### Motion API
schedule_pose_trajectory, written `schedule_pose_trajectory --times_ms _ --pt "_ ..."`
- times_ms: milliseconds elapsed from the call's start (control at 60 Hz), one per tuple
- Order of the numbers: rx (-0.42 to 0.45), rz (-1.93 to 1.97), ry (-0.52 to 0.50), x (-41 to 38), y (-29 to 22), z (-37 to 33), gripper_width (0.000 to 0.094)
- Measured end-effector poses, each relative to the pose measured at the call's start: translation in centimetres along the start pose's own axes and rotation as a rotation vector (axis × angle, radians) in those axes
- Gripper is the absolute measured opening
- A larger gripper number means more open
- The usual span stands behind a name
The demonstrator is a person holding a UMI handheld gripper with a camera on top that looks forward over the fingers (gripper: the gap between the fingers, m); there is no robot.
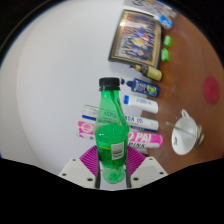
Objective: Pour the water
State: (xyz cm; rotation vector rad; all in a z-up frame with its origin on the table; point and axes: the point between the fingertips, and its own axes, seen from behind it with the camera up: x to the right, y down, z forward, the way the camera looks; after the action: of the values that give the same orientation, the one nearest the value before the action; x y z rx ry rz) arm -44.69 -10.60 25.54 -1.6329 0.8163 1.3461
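bottle (112, 135) green, upright, long axis vertical — sits right between my gripper (112, 168) fingers, pads look clamped on its lower body. white cup (184, 135) to the right, near — i'd tip that way.

We are seeing a green bottle (112, 133) with a green cap standing upright between the gripper (113, 170) fingers, whose pink pads (91, 158) are pressing its lower body on both sides. Beyond it on the white table (50, 90), markers (140, 88) and a white cup (184, 134) are lying near a framed board (137, 42).
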Motion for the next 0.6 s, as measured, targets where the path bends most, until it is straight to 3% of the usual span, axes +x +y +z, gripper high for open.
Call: schedule_pose_trajectory --times_ms 283,450,600 --pt "0.091 -0.761 0.085 -2.6 -12.7 -4.9 0.0342" --pt "0.082 -1.099 0.205 4.1 -17.7 -7.0 0.0338" --pt "0.020 -1.241 0.310 11.5 -19.6 -7.2 0.0339"
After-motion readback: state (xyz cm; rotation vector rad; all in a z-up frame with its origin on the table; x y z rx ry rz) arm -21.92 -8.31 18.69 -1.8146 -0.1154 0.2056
